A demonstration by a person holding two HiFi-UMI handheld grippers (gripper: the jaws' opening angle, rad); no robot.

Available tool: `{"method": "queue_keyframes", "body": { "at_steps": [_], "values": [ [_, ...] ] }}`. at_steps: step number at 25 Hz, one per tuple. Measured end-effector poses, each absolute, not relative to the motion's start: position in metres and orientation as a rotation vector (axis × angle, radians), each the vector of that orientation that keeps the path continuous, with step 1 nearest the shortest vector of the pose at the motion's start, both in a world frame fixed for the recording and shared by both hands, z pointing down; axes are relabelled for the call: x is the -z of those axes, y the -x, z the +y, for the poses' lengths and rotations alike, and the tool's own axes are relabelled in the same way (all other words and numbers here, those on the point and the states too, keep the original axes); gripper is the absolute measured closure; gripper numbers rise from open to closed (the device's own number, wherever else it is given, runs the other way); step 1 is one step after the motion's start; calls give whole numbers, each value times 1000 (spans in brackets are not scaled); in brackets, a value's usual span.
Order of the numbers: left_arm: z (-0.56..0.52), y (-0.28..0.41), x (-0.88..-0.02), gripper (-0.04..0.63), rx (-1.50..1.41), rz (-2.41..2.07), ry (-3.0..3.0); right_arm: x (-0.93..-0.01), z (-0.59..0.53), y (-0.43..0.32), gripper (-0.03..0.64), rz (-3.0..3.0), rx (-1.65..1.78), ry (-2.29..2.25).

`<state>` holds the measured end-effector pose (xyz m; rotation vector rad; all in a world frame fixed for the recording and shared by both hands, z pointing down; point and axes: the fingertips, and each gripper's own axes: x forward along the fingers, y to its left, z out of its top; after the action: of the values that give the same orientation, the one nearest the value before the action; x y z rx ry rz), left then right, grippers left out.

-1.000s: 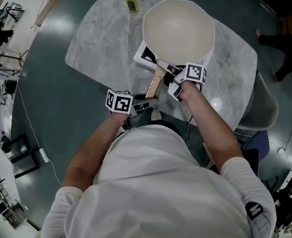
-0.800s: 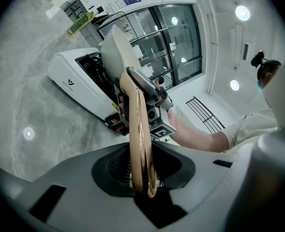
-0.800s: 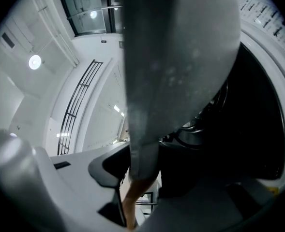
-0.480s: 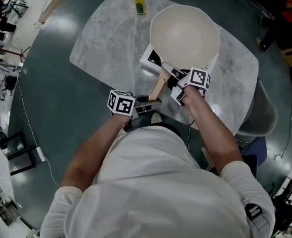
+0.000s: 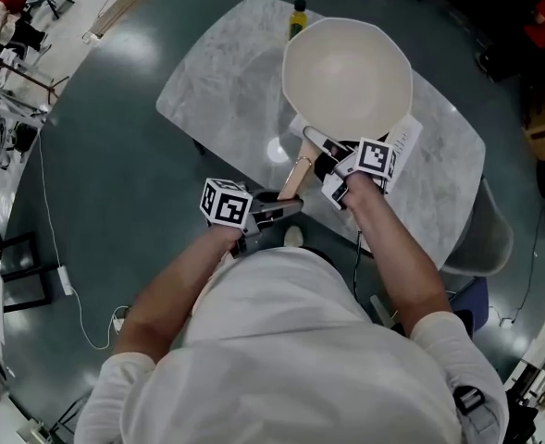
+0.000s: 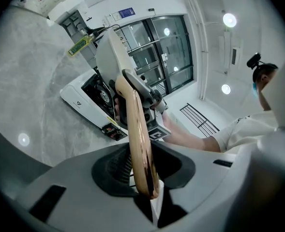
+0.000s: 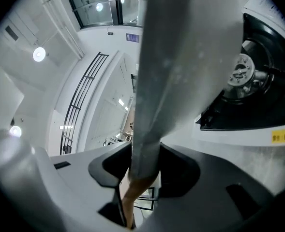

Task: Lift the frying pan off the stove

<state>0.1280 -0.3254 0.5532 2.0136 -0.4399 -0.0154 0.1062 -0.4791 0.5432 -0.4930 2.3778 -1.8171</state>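
Marble table (image 5: 216, 91) fills the upper frame, and we've got the pan (image 5: 346, 72) looking raised over the stove (image 5: 403, 144) at upper center, left gripper (image 5: 284, 206) clamped on the handle (image 5: 293, 176) end and right gripper (image 5: 329, 161) clamped nearer the bowl, probably so the weight's shared.

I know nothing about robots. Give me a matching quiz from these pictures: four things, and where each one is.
1 frying pan
2 stove
3 bottle
4 left tool

A at the far edge of the table
B clamped on the end of the wooden handle
C on the table, beneath the pan
D held up in the air

Pairs: 1-D, 2-C, 3-A, 4-B
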Motion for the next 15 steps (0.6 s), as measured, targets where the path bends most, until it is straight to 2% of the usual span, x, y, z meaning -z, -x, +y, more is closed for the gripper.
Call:
{"method": "queue_keyframes", "body": {
  "at_steps": [3, 8, 15],
  "values": [
    [-317, -110, -541, 479, 42, -473, -2021, -529, -471, -82, 448, 2431, 1810, 443],
    [-273, -11, -526, 479, 96, -519, -2029, -514, -424, 25, 448, 2474, 1828, 386],
    [-225, 59, -500, 476, 109, -581, -2031, -487, -372, 110, 448, 2518, 1842, 269]
  ]
}}
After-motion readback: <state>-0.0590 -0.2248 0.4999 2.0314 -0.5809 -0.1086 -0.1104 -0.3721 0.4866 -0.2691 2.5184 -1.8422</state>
